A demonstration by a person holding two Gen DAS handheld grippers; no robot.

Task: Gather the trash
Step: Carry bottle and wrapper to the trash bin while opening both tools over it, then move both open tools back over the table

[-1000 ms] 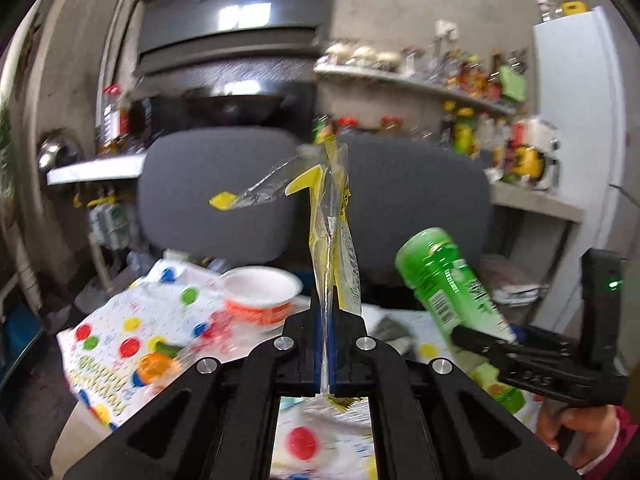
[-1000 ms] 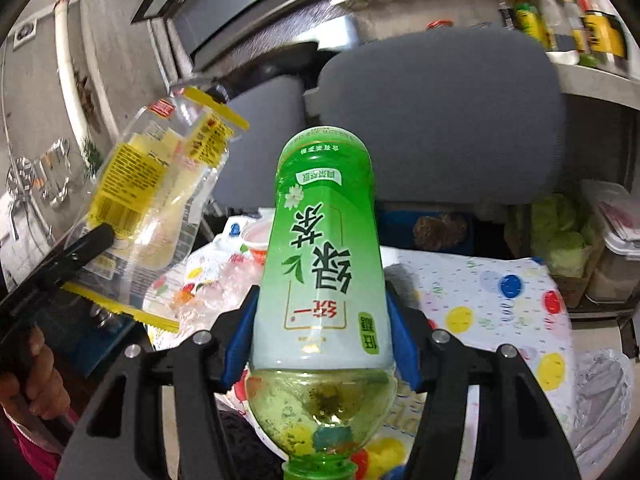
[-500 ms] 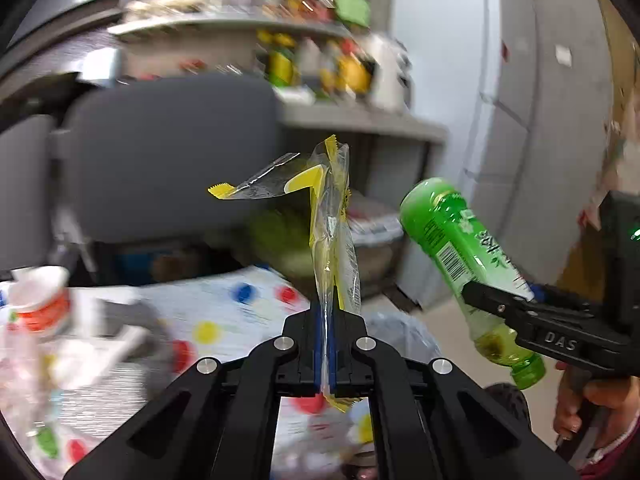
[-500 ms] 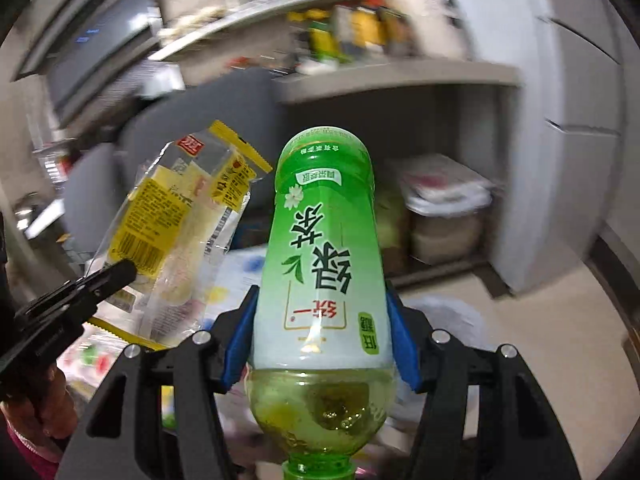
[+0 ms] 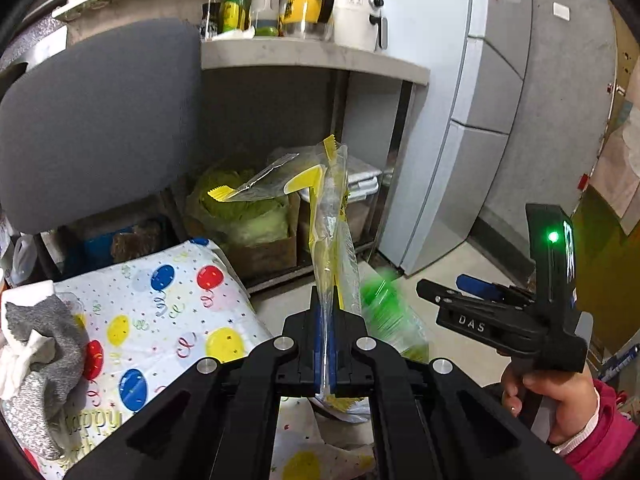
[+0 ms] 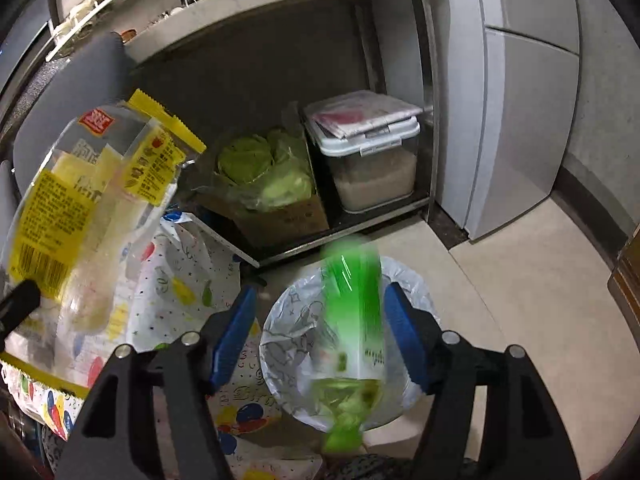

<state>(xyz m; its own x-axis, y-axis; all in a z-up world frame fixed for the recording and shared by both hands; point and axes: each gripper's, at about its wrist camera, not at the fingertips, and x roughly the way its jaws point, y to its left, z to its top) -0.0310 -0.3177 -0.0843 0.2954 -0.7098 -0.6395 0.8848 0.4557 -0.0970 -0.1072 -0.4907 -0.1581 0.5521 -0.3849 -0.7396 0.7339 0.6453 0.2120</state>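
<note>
Beige tiled floor (image 6: 532, 292), with a grey counter (image 5: 312, 58) above an open shelf space and a pale grey fridge (image 5: 460, 128) to its right. On the counter: bottles and a white appliance (image 5: 354, 10). Under the counter: a cardboard box of green cabbage (image 6: 268, 176) beside a clear lidded container (image 6: 368, 152) of pale grains. Grey chair back (image 5: 96, 120) at left. Table draped in a balloon-print cloth (image 5: 160, 320), partly legible "Happy" near its edge; grey rag (image 5: 44, 344) lying on it.

"DAS" moulded on the right gripper (image 5: 444, 292) as seen from the left wrist, a green light glowing on its body, a hand (image 5: 560, 404) in a pink sleeve on the grip.

Left gripper (image 5: 328, 320) pinched tight on a clear and yellow wrapper (image 5: 332, 216), standing edge-on here; from the right wrist, its broad face (image 6: 76, 208) with barcode, yellow label panels and a red logo, print too small to read.

Right gripper (image 6: 320, 328) jaws just been opening, blue pads clear of the green bottle (image 6: 352, 320), which shows as a motion-blurred streak between them, above the white-lined bin (image 6: 288, 320) on the floor. Bin visible only from the right wrist; from the left, just a green blur (image 5: 384, 312) behind the wrapper.
</note>
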